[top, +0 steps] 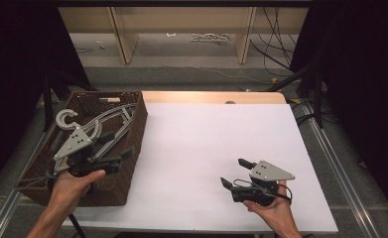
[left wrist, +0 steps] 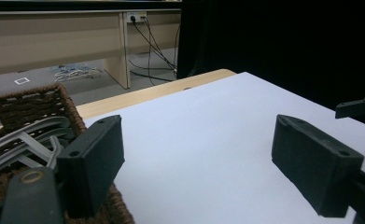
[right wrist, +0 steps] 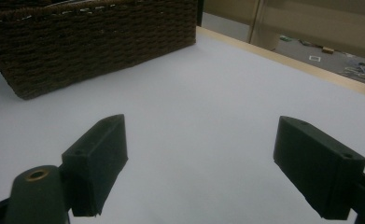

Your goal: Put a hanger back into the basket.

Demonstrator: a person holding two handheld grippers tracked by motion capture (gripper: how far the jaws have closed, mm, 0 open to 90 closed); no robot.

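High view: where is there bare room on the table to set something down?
The white sheet is bare from the basket across to its right edge, and back to the wooden strip. The right gripper takes the near right corner. The basket is crowded with grey hangers, the left gripper over it.

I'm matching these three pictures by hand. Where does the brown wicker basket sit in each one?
High view: wicker basket at the left, on the table's left edge, grey hangers inside.
Left gripper view: lower left, its rim behind the left finger.
Right gripper view: top left, its woven side wall facing the camera.
Shared landmark: the white table sheet that the basket borders.
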